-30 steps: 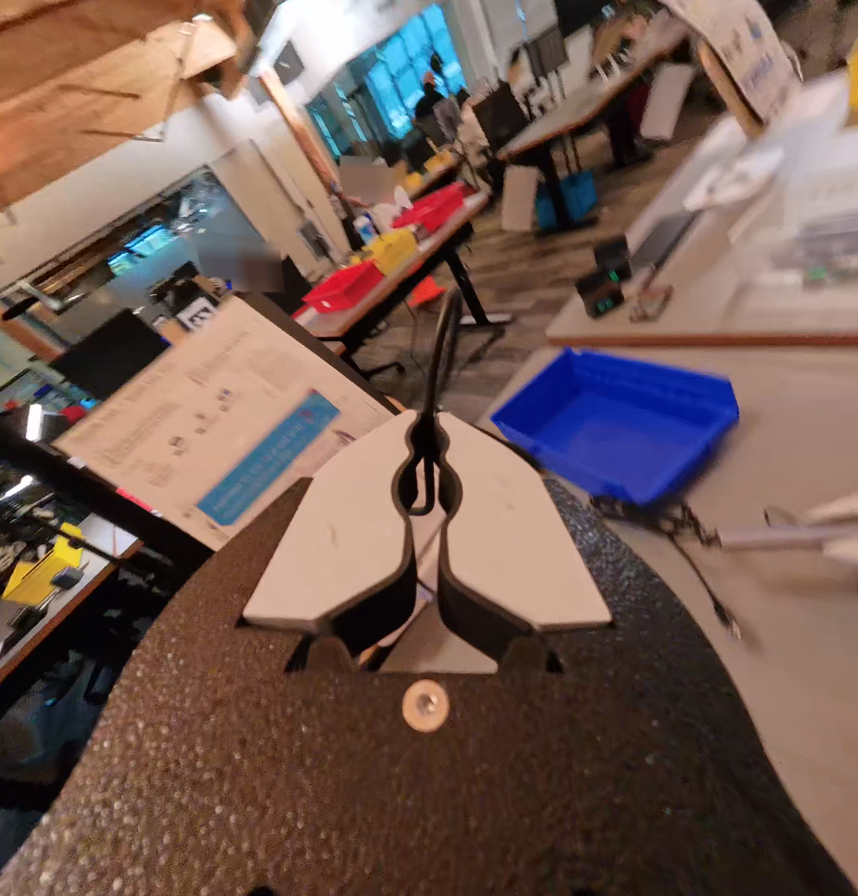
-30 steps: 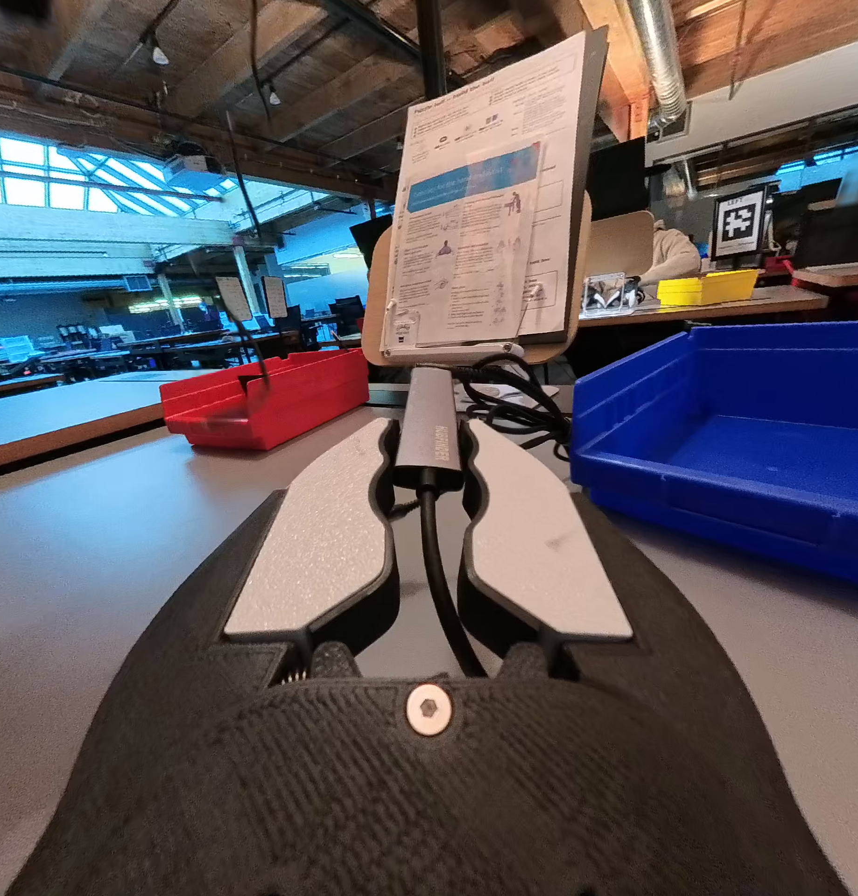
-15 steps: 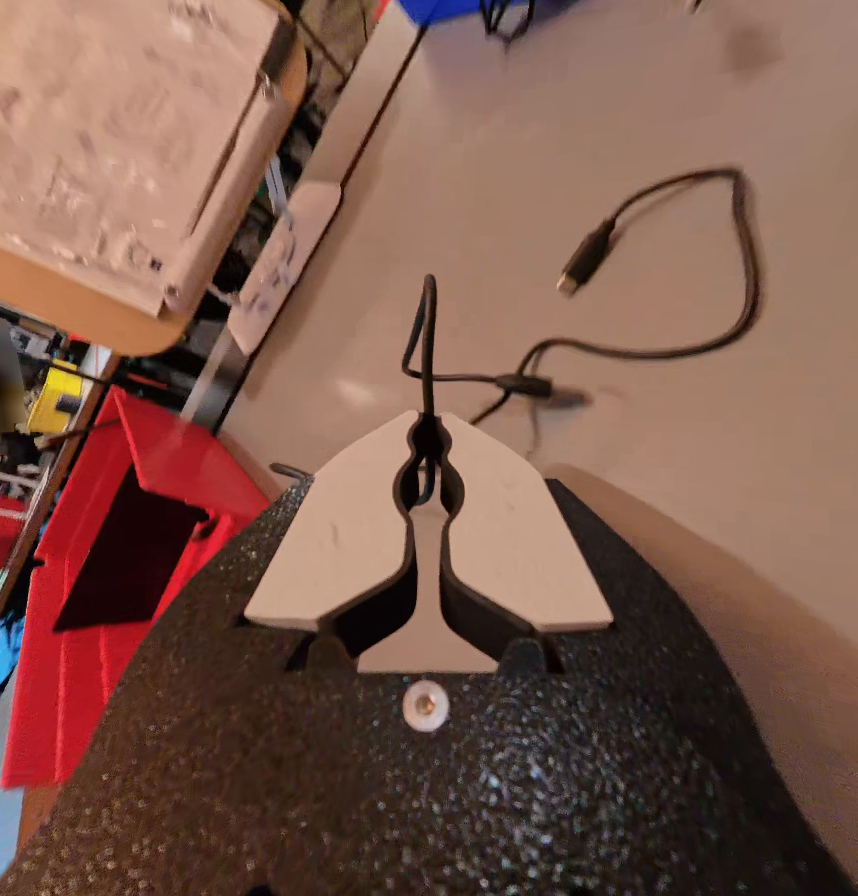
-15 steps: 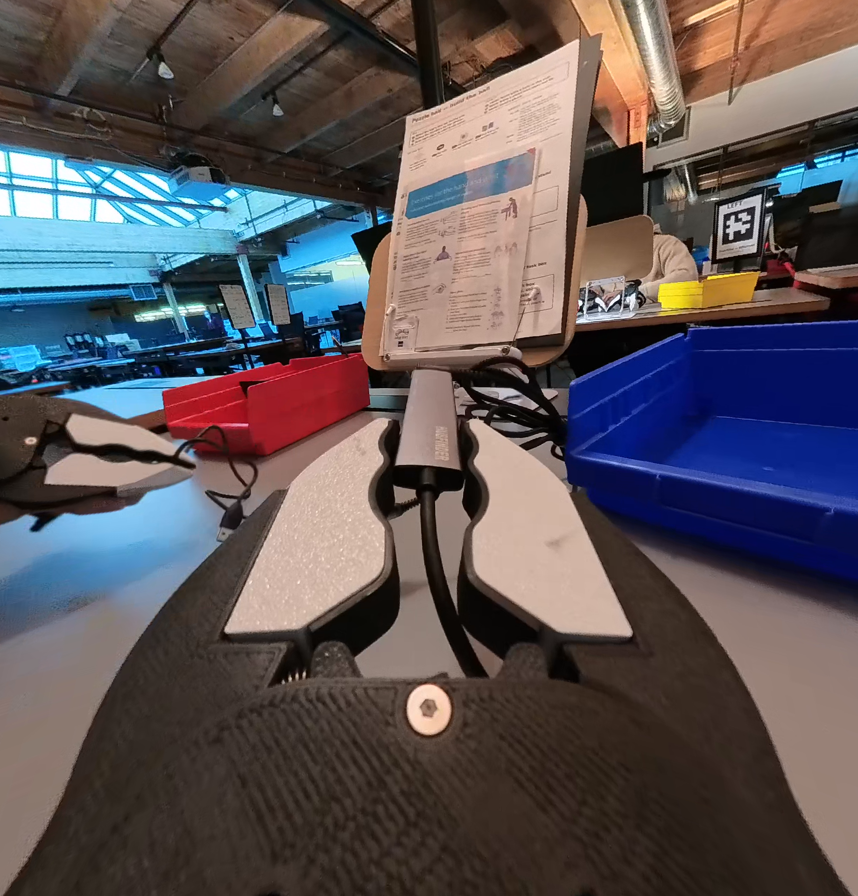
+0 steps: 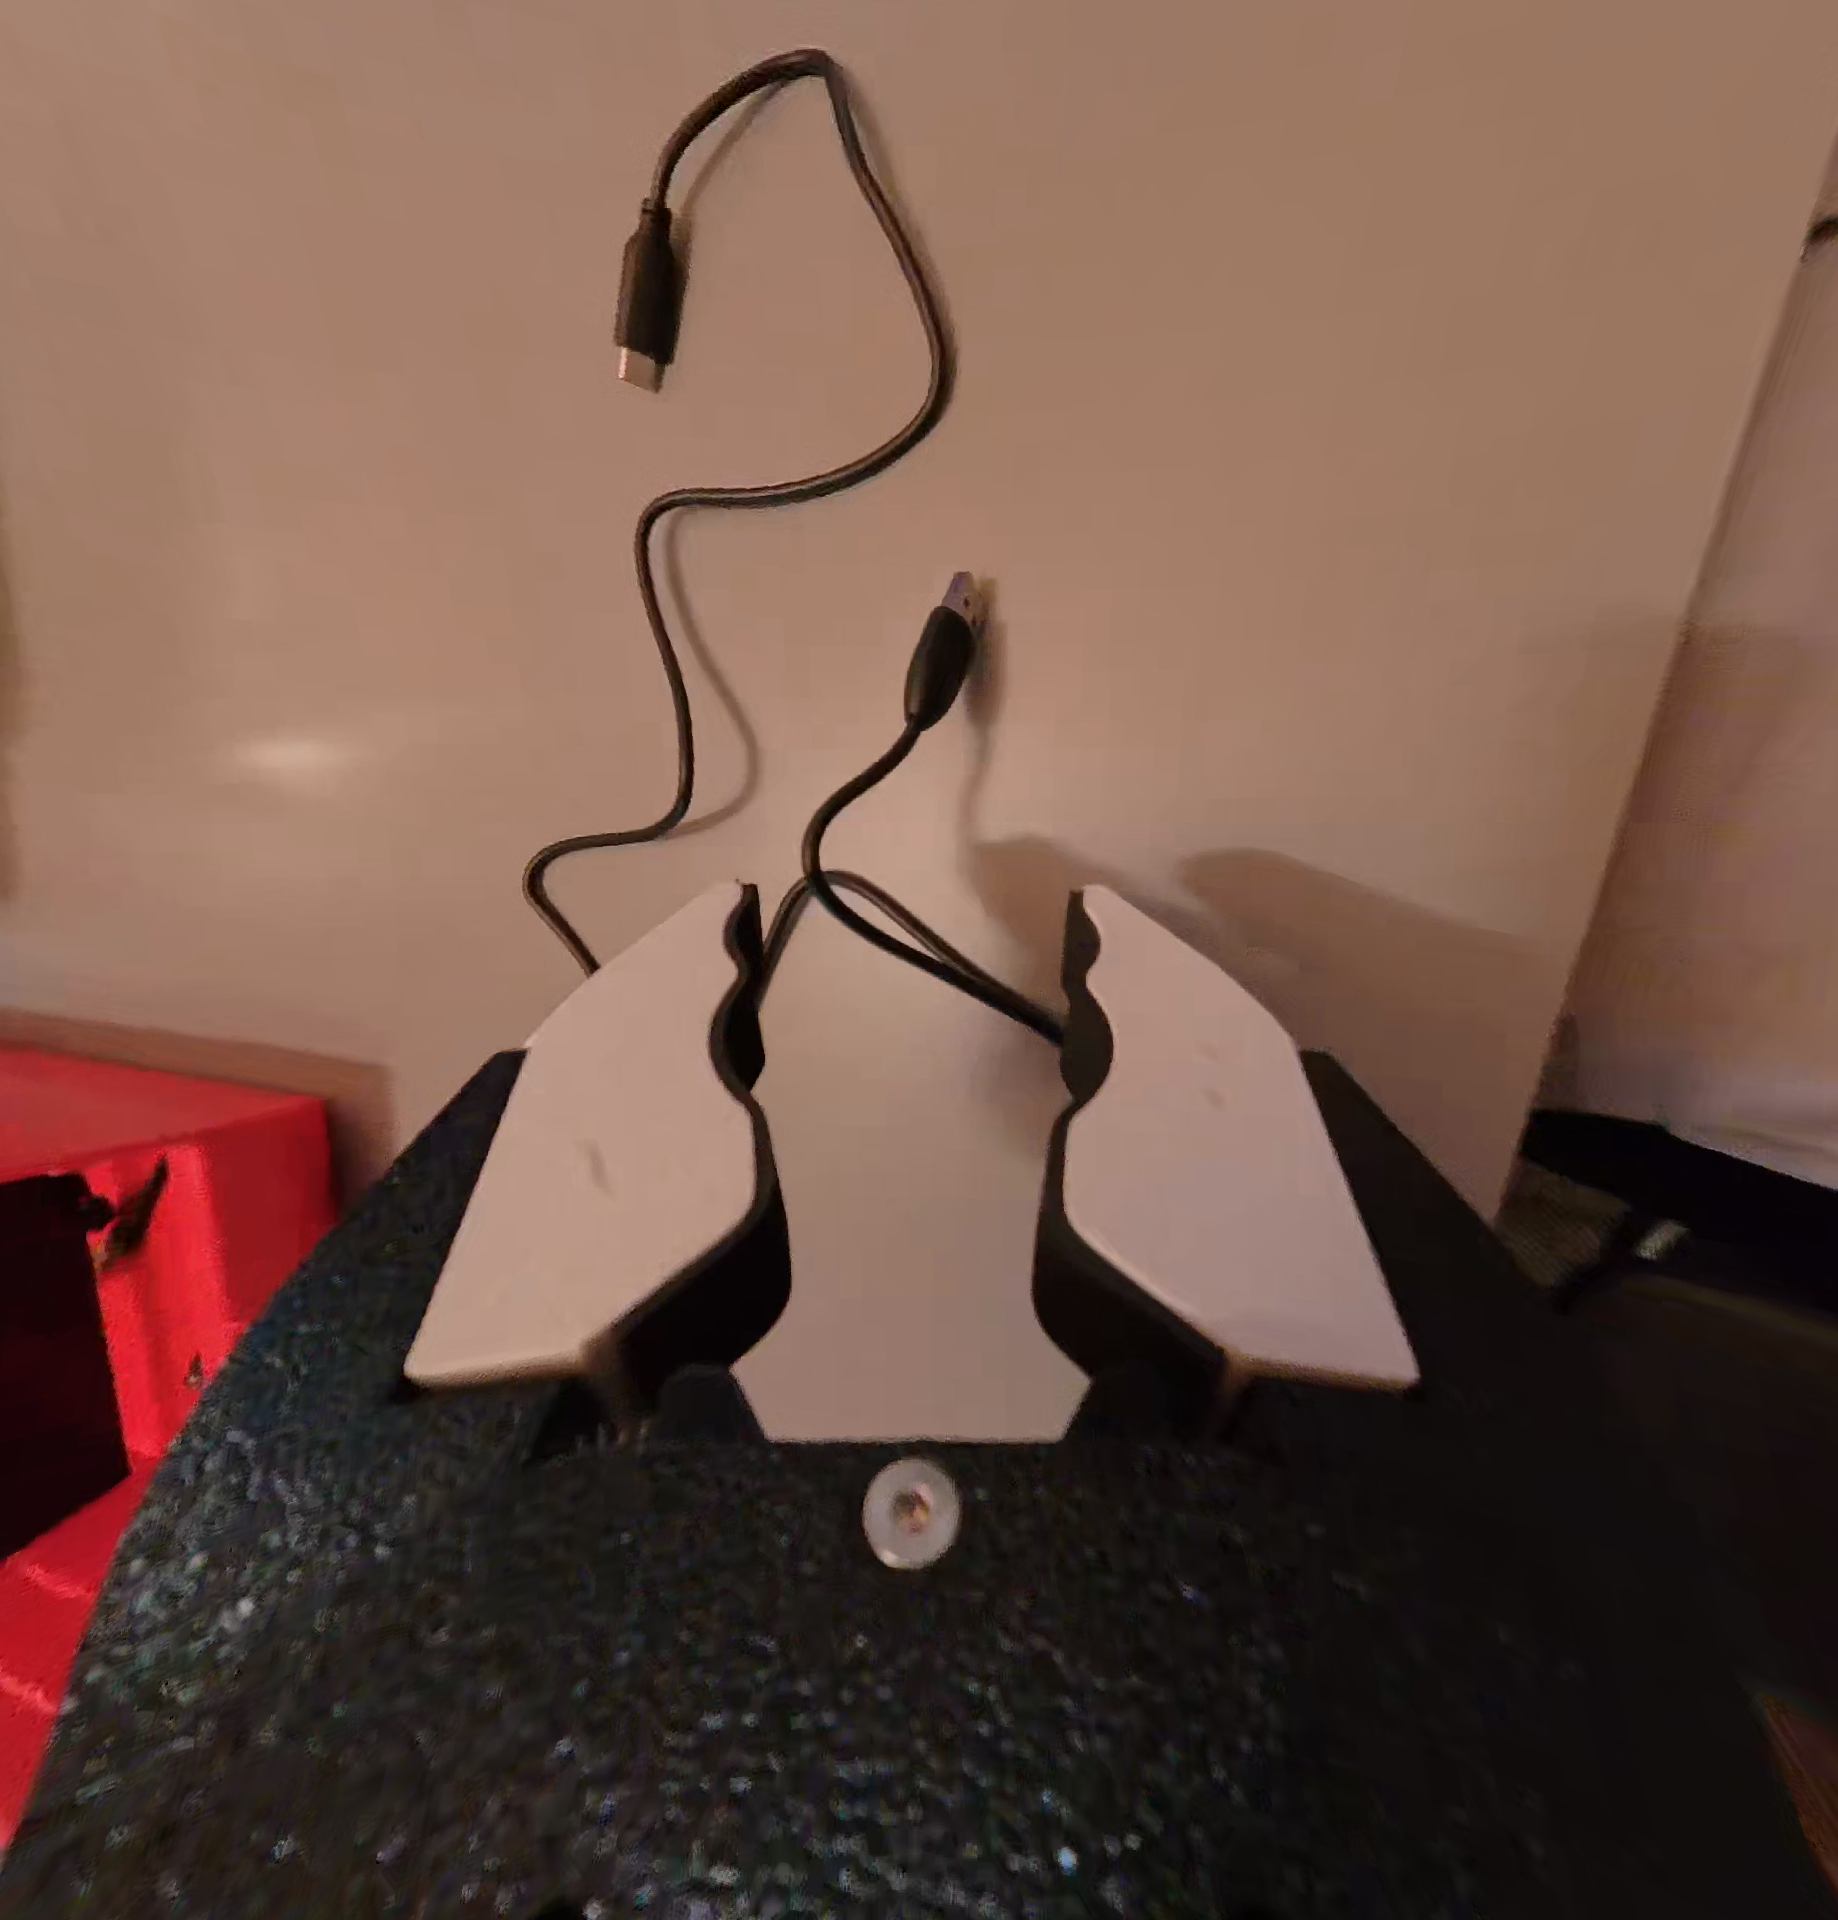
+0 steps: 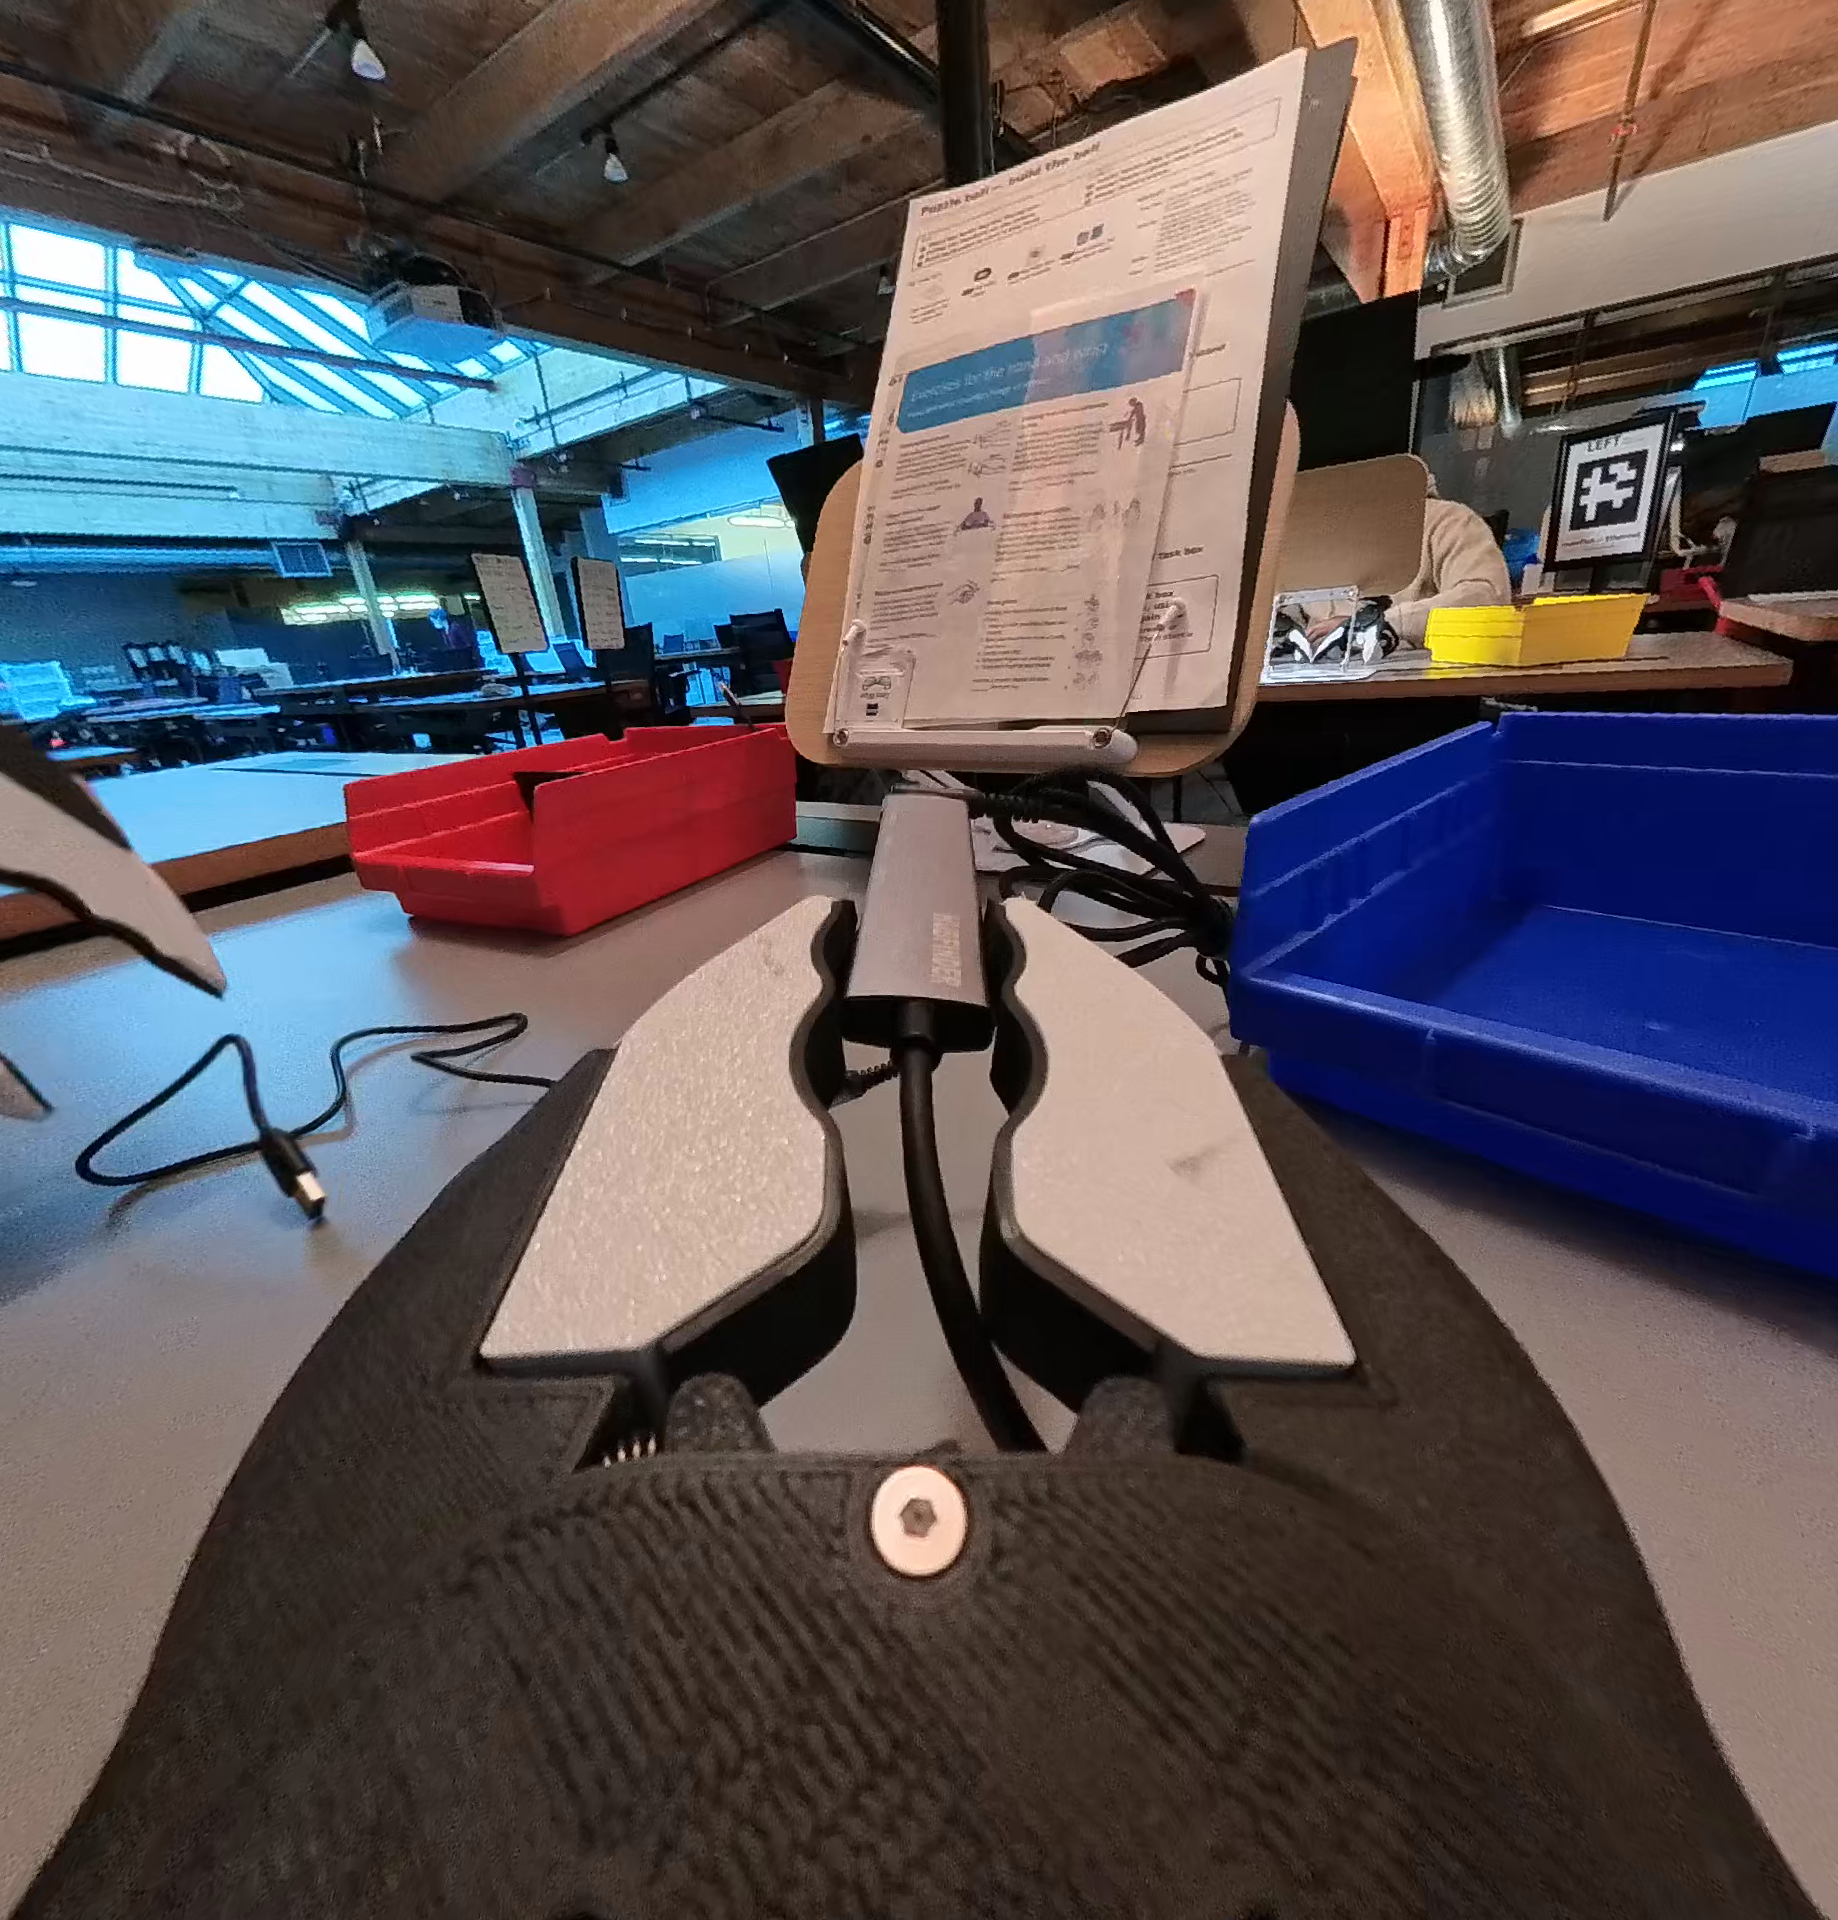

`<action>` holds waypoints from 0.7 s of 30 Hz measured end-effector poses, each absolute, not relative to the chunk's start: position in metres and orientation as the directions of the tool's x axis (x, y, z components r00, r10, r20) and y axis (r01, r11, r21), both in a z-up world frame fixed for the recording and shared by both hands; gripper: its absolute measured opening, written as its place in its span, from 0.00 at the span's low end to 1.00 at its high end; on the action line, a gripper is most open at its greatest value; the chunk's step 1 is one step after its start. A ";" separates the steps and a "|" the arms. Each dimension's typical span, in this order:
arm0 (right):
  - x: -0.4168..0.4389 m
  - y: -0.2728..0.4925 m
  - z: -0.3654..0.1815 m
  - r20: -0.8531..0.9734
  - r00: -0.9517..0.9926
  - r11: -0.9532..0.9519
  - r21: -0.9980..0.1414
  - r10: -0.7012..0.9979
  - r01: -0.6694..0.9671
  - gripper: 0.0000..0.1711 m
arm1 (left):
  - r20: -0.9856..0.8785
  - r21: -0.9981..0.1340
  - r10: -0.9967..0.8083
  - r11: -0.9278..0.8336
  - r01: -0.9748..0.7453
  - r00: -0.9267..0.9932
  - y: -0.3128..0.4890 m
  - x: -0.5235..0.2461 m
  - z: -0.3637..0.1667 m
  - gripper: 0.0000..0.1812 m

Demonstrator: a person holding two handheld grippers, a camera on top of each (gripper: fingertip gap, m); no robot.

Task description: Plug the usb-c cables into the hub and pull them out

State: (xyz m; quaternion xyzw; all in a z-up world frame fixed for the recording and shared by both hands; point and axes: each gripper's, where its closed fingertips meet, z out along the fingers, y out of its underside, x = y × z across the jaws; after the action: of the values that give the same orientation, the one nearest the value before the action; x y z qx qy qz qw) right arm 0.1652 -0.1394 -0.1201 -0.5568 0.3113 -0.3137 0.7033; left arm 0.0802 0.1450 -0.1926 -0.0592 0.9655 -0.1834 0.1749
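My right gripper (image 6: 920, 914) is shut on the grey hub (image 6: 915, 862), which lies on the table with its black lead (image 6: 936, 1195) running back between the fingers. My left gripper (image 5: 913, 899) is open and empty, looking down at the table. A thin black cable (image 5: 894, 260) lies loose below it, with a USB-C plug (image 5: 645, 296) at one end and a wider plug (image 5: 944, 649) at the other. Part of the cable runs between the open fingers. The cable (image 6: 271, 1091) also shows in the right wrist view, left of the hub, below the left gripper's fingers (image 6: 53, 852).
A red bin (image 6: 582, 831) stands at the back left and a blue bin (image 6: 1569, 987) close on the right. A document stand (image 6: 1050, 468) rises behind the hub, with a tangle of black cables (image 6: 1112, 873) at its foot. The red bin (image 5: 115, 1247) is also at the left wrist view's lower left. Across from one pair of fingers to the other is roughly 30 cm. The USB-C plug (image 5: 645, 296) is about 15 cm from my left fingertips.
My left gripper swung down toward the table, opened and let go of the black cable, which now lies loose. My right gripper has stayed shut on the hub.
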 end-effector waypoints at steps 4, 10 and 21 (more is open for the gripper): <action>0.165 -0.139 -0.120 -0.089 0.611 0.184 -0.978 -0.787 0.094 0.14 | -0.331 -0.331 -0.150 0.943 -0.034 -0.932 0.140 0.093 -0.177 0.30; 0.165 -0.140 -0.120 -0.093 0.608 0.188 -0.978 -0.788 0.094 0.14 | -0.152 -0.571 -0.492 0.752 -0.330 -0.857 0.061 0.132 -0.165 0.23; 0.163 -0.141 -0.118 -0.094 0.617 0.199 -0.975 -0.781 0.104 0.14 | 0.248 -0.447 -0.777 0.437 -0.780 -0.578 -0.016 0.172 -0.240 0.25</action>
State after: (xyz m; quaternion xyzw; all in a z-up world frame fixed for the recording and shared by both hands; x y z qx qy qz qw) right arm 0.1629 -0.1408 -0.1184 -0.5510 0.3073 -0.3113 0.7106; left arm 0.1717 -0.0156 -0.2403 -0.4593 0.8478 -0.2651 -0.0025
